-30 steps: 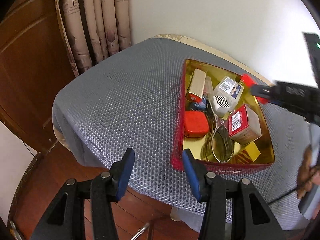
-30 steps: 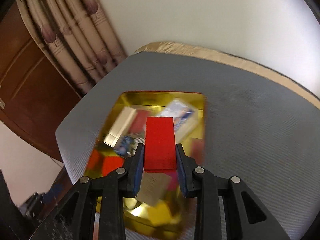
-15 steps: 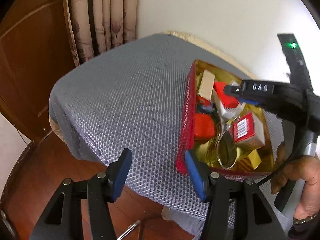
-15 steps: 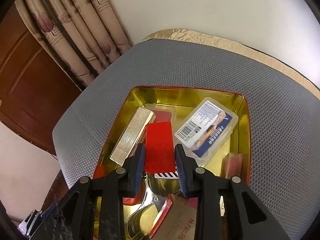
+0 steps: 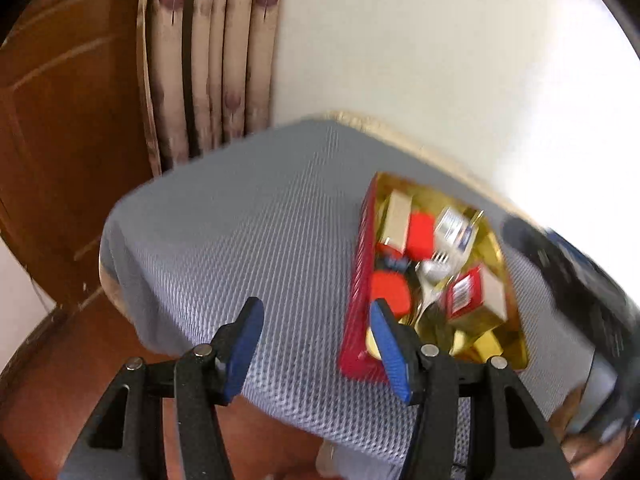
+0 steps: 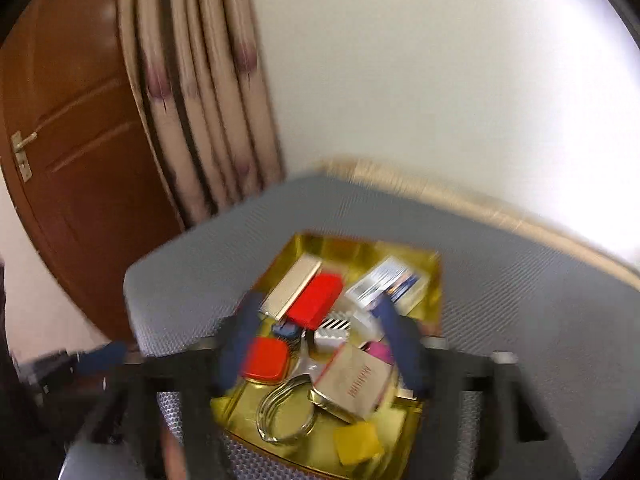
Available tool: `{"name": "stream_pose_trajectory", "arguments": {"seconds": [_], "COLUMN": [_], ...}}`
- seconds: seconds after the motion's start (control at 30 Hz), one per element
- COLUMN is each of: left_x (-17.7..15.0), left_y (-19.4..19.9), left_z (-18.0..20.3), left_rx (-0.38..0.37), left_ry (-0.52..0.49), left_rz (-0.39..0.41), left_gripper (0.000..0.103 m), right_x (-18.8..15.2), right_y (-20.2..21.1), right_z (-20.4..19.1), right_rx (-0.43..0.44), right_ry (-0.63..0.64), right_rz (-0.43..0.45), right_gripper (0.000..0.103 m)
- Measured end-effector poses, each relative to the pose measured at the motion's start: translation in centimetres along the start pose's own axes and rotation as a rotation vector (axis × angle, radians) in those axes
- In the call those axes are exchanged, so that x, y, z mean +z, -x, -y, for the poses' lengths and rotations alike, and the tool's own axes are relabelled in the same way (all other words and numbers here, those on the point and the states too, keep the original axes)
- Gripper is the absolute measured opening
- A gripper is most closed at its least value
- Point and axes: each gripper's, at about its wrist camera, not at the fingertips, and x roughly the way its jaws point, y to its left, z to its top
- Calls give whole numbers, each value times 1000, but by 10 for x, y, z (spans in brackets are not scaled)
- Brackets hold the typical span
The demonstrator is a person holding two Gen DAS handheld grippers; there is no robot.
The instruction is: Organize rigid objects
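Observation:
A gold-lined red tin tray (image 6: pixel 434 280) sits on a grey mesh-covered table (image 6: pixel 520 300). It holds a red flat block (image 6: pixel 316 300), a beige box (image 6: pixel 290 290), a clear card case (image 6: pixel 384 284), a red lid-like piece (image 6: pixel 266 358), spoons (image 6: pixel 286 412), a beige carton (image 6: pixel 354 380) and a yellow block (image 6: pixel 358 442). My right gripper (image 6: pixel 320 344) is open and empty above the tray. My left gripper (image 5: pixel 314 350) is open and empty at the table's near edge, left of the tray (image 5: pixel 354 300), with the red block (image 5: pixel 420 236) inside.
A wooden door (image 6: pixel 72 152) and patterned curtains (image 6: pixel 192 100) stand at the left, with a white wall behind. The table edge (image 5: pixel 120 248) drops to a wooden floor (image 5: pixel 60 360). The grey cover (image 5: pixel 240 232) spreads left of the tray.
My right gripper has opened and let go of the red block, which now lies in the tray beside the beige box. The right gripper has pulled back and up. Both views are motion-blurred.

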Motion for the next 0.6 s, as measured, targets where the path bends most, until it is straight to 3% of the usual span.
{"name": "stream_pose_trajectory", "arguments": {"seconds": [0.07, 0.2, 0.6], "left_x": [-1, -1, -12], "left_y": [7, 21, 61], "left_z": [3, 8, 36], "left_rx": [-10, -39, 6], "left_ry": [-13, -22, -177], "left_rz": [46, 120, 291], "left_gripper": [57, 57, 57], "right_x": [-11, -29, -55], "right_y": [19, 55, 114], "right_z": [2, 4, -13], "right_rx": [-39, -75, -281], "right_ry": [-27, -78, 4], "right_rz": [68, 176, 317], "right_gripper": [90, 90, 102]}}
